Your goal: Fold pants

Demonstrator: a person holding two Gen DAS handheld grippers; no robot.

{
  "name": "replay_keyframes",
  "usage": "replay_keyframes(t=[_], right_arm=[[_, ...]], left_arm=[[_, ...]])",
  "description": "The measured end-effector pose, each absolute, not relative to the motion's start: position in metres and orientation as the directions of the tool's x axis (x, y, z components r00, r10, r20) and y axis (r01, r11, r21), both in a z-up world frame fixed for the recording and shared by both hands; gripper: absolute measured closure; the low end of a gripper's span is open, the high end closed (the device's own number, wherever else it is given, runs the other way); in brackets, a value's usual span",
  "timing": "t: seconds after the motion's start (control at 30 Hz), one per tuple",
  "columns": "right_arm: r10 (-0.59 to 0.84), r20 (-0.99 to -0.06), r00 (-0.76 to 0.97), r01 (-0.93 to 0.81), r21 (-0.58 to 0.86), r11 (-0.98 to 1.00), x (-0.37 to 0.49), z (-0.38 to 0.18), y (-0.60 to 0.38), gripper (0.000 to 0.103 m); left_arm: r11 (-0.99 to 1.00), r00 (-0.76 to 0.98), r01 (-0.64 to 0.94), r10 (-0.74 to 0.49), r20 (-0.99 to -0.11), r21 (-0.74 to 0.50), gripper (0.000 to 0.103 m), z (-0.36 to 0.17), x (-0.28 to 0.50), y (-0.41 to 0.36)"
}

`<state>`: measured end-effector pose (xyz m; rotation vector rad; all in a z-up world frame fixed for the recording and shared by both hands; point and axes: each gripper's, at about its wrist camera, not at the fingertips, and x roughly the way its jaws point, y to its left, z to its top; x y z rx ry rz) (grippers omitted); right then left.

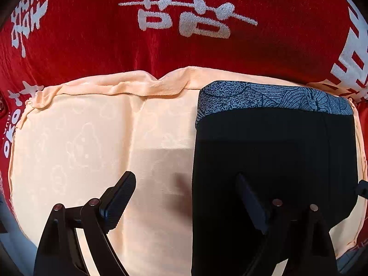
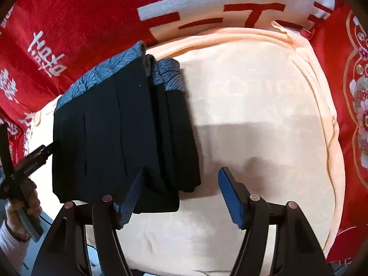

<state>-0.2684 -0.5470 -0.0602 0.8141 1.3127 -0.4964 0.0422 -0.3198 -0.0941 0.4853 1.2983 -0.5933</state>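
1. Black ribbed pads on our left gripper point(image 1: 187, 203) stand wide apart: one finger hangs over the bare peach cushion, the other over the dark pants, and nothing is pinched between them.
2. Blue-edged pads on our right gripper point(image 2: 181, 195) stand apart too. The near right corner of the pants point(image 2: 124, 131) lies between them, beside the left pad, but we see no pad pressing on it, so we read the jaws as open and holding nothing.
3. We find the pants lying as a compact black rectangle, several layers stacked, with the blue-grey patterned waistband point(image 1: 273, 97) along the far edge. They sit toward one side of the cushion.
4. We judge the folding done or nearly so: the bundle is small, fairly square and released. What may remain is tidying the right-hand layers, which sit slightly stepped in the right wrist view.
5. Under the pants we see a peach cushion point(image 1: 96, 142) with a faint embossed pattern and a ruffled seam along its far side.
6. Around it spreads a red cloth point(image 1: 92, 41) with large white characters; at the right we see red fabric with floral embroidery point(image 2: 361, 105).
7. Of the room itself we can tell little more.
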Motion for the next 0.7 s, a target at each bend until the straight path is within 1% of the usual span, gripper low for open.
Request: replay_keyframes(t=[0.13,0.2,0.33,0.37,0.43,0.7], right_arm=[[0.125,-0.964,0.235,0.736,0.26,0.626,-0.277,-0.057,-0.554,0.031],[0.13,-0.96,0.247,0.733,0.273,0.623,-0.278,-0.056,-0.555,0.027],[0.131,-0.953,0.274,0.723,0.294,0.626,-0.27,-0.056,-0.556,0.026],[0.13,-0.949,0.286,0.719,0.302,0.626,-0.269,-0.054,-0.558,0.026],[0.127,-0.945,0.301,0.716,0.312,0.625,-0.267,-0.053,-0.56,0.026],[0.173,-0.939,0.297,0.716,0.339,0.611,-0.261,-0.062,-0.567,0.026]], left_arm=[[0.757,0.155,0.654,-0.134,-0.979,0.0,0.013,-0.094,0.042,-0.319],[0.754,0.157,0.657,-0.131,-0.979,0.005,0.013,-0.094,0.041,-0.32],[0.752,0.161,0.659,-0.126,-0.979,0.012,0.013,-0.095,0.04,-0.321],[0.752,0.16,0.659,-0.125,-0.979,0.011,0.013,-0.095,0.04,-0.321],[0.756,0.173,0.654,-0.114,-0.978,0.028,0.005,-0.096,0.041,-0.321],[0.754,0.144,0.657,-0.118,-0.982,0.005,0.005,-0.1,0.044,-0.321]])
